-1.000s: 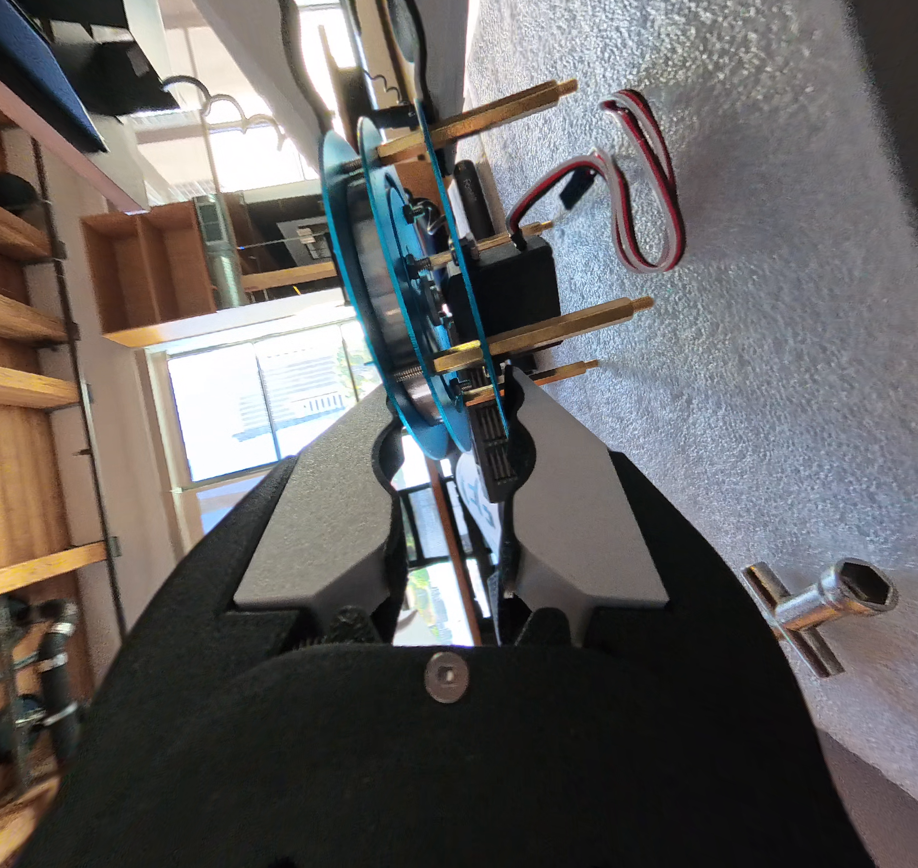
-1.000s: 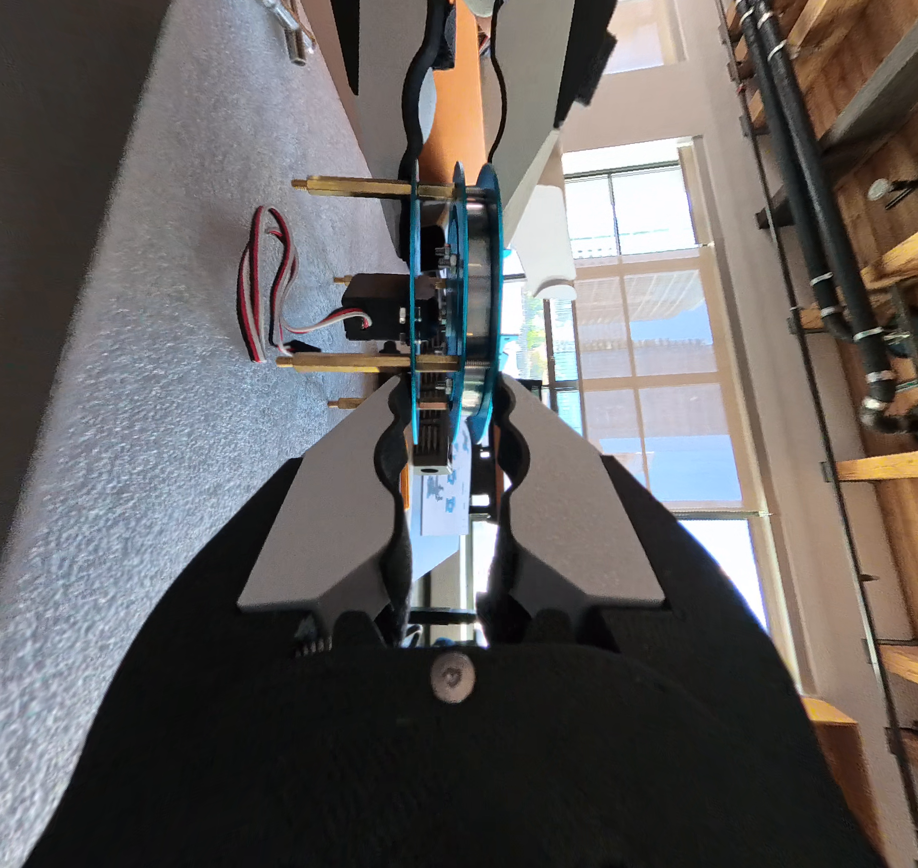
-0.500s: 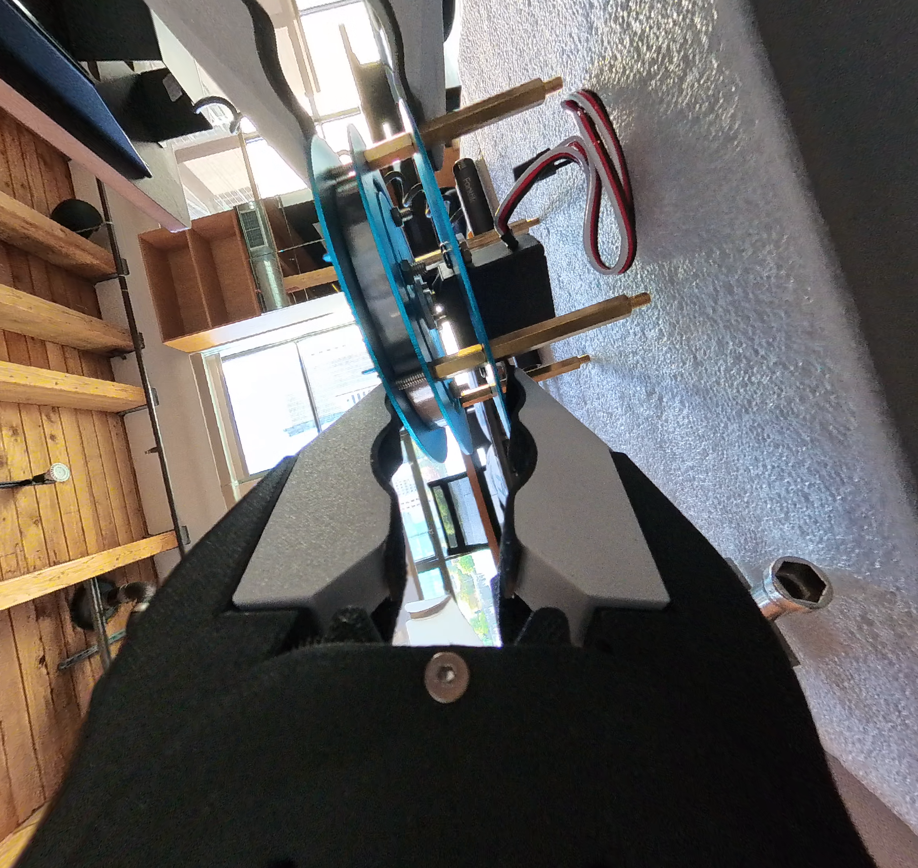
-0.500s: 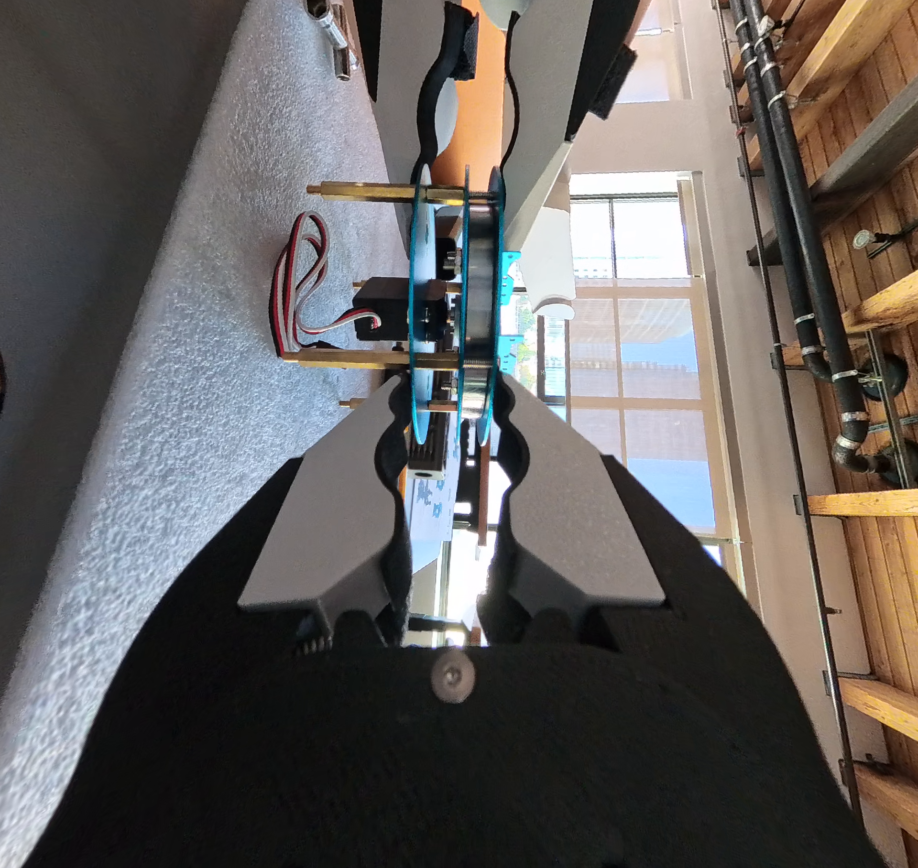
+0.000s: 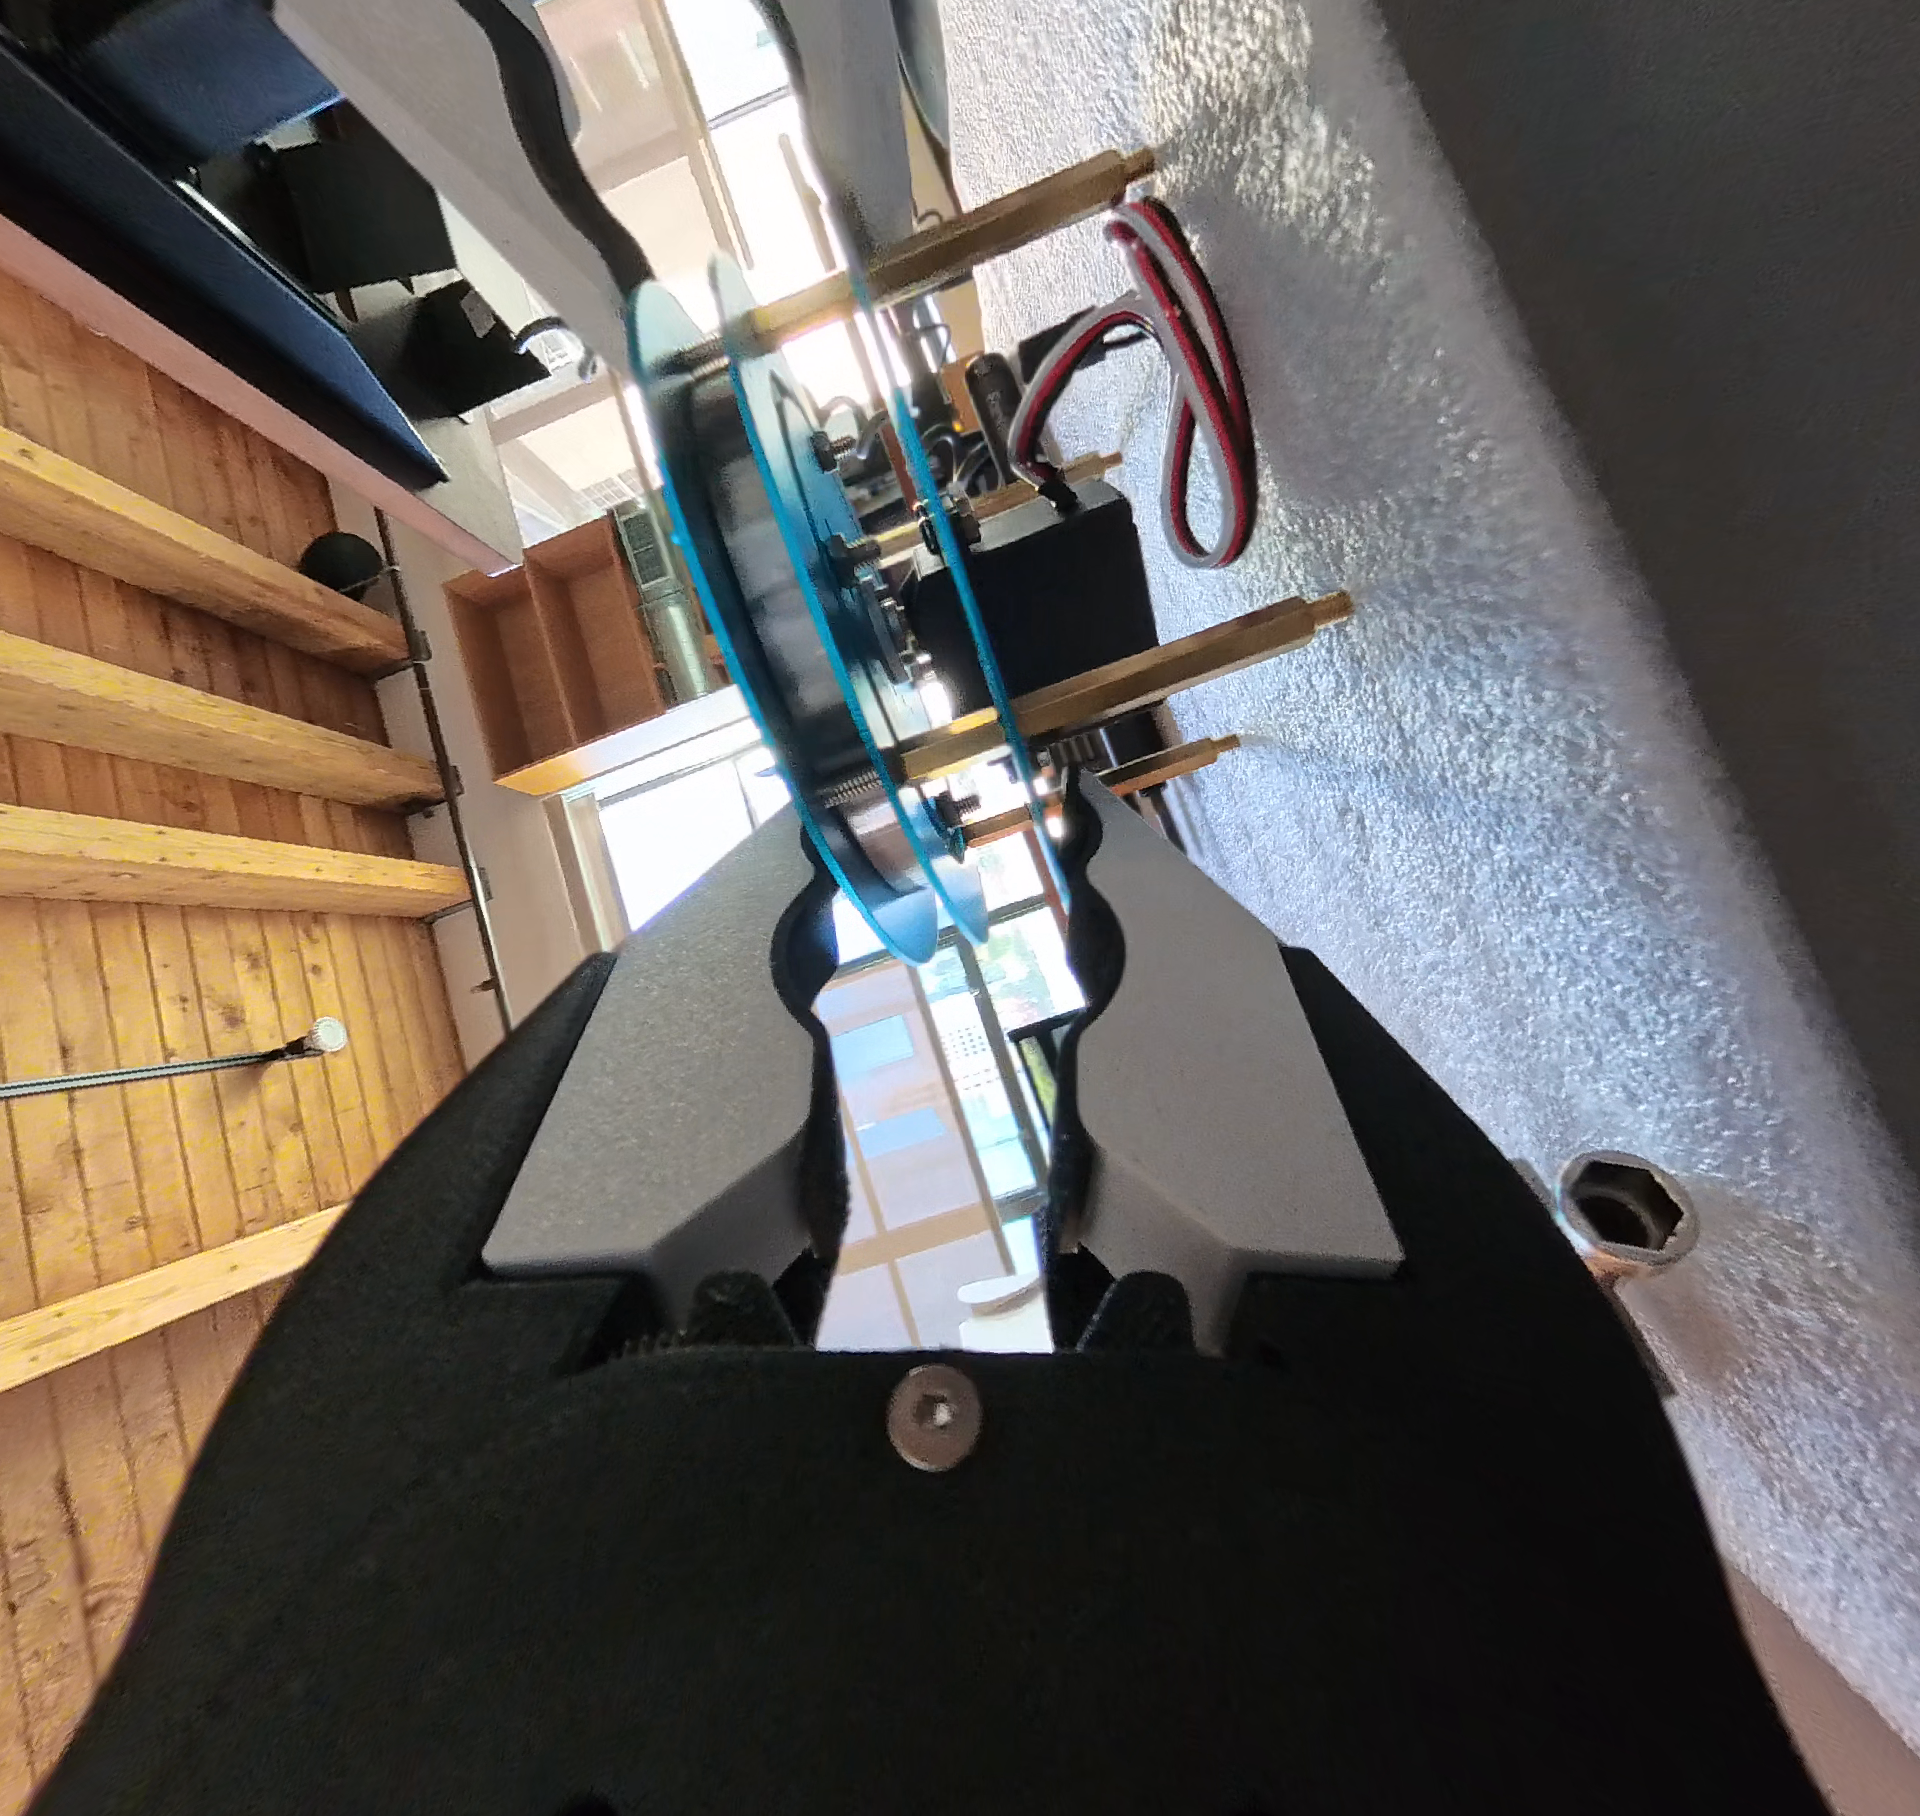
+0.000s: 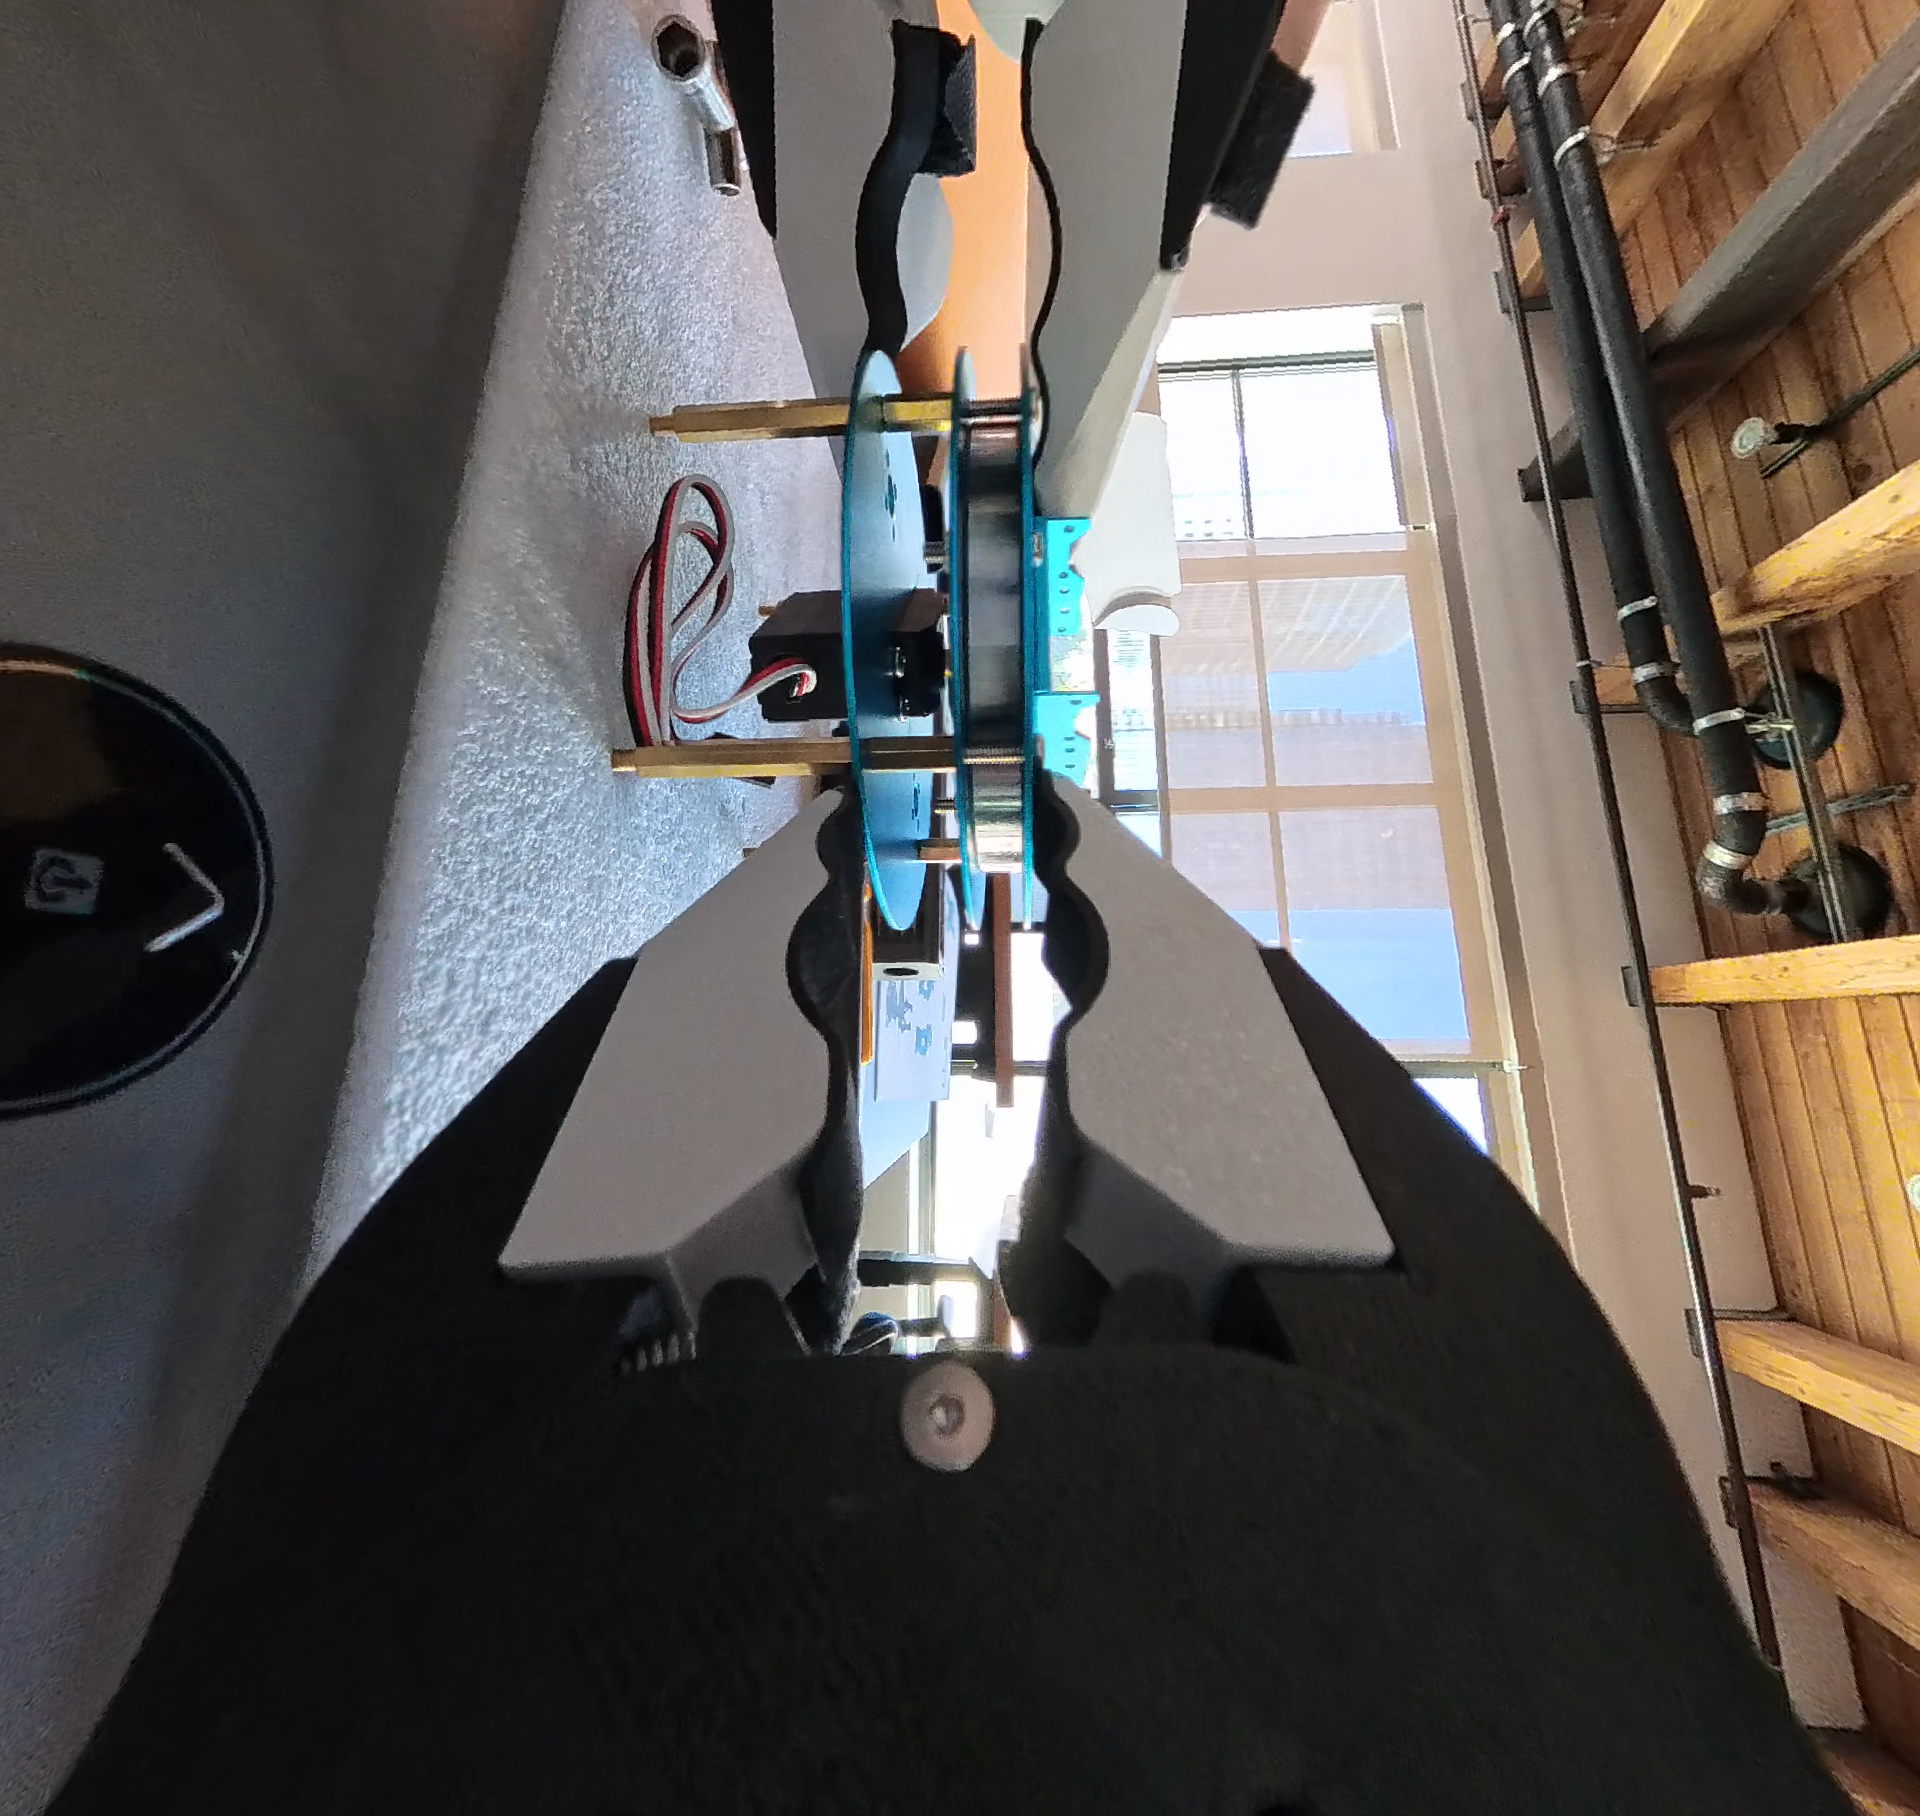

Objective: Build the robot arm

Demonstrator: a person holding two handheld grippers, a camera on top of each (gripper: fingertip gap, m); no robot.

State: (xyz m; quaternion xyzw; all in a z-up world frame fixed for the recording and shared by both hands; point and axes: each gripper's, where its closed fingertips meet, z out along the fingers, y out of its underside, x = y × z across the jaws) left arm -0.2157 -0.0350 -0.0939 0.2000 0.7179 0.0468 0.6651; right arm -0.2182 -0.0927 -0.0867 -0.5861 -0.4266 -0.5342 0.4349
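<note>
A blue two-disc assembly (image 5: 831, 561) with brass standoffs (image 5: 1143, 665), a black servo (image 5: 1039, 603) and a red-white-black cable (image 5: 1205, 416) is held on edge over a white foam mat (image 5: 1455, 727). My left gripper (image 5: 945, 841) is shut on the near rim of the discs. My right gripper (image 6: 945, 810) is shut on the opposite rim of the assembly (image 6: 935, 623). Each gripper shows at the top of the other's view: the right one (image 5: 623, 104) and the left one (image 6: 966, 156). The standoff tips point at the mat; I cannot tell if they touch it.
A silver socket wrench (image 5: 1621, 1221) lies on the mat near my left gripper, and also shows in the right wrist view (image 6: 707, 93). A black round device (image 6: 94, 883) sits beside the mat (image 6: 499, 623). Wooden shelves, pipes and windows are behind. Some 7 cm of space lies between my two pairs of fingers.
Both grippers have shifted and tilted together, still gripping the assembly. The black round device has come into the right wrist view, and the wrench has slid toward the edge of the left wrist view.
</note>
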